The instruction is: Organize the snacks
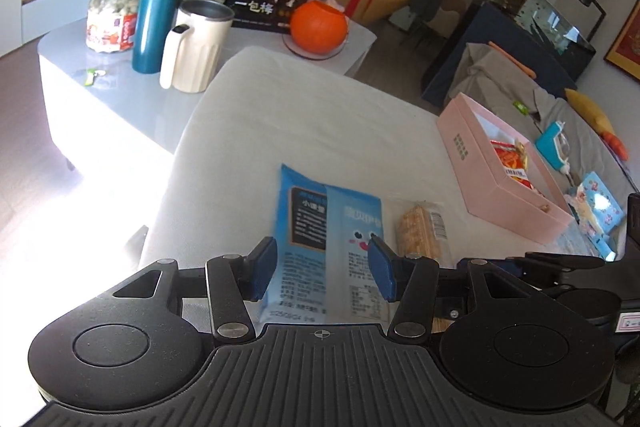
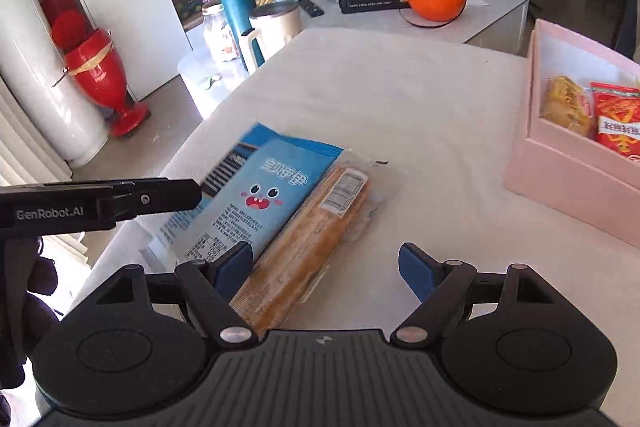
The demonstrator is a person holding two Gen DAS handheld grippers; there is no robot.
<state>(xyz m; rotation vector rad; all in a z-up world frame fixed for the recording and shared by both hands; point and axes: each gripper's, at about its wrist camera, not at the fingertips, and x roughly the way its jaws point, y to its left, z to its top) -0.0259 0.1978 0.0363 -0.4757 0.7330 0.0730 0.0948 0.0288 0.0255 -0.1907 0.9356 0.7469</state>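
**Two packs left on the cushion**

The blue pack (image 2: 256, 195) and the cracker pack (image 2: 308, 239) lie side by side on the white cushion (image 2: 400, 107), apart from the pink box (image 2: 568, 183).

Best to take one pack at a time, across its narrow width, and lift clear of its neighbour.

The left hand-held gripper (image 1: 322, 267) stands part open above the blue pack, gripping nothing. The right hand-held gripper (image 2: 326, 267) is wide open and empty, one pad by the cracker pack.

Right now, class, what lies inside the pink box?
The pink box holds a red snack packet and a yellowish wrapped snack. Its near wall hides whatever lies below them.
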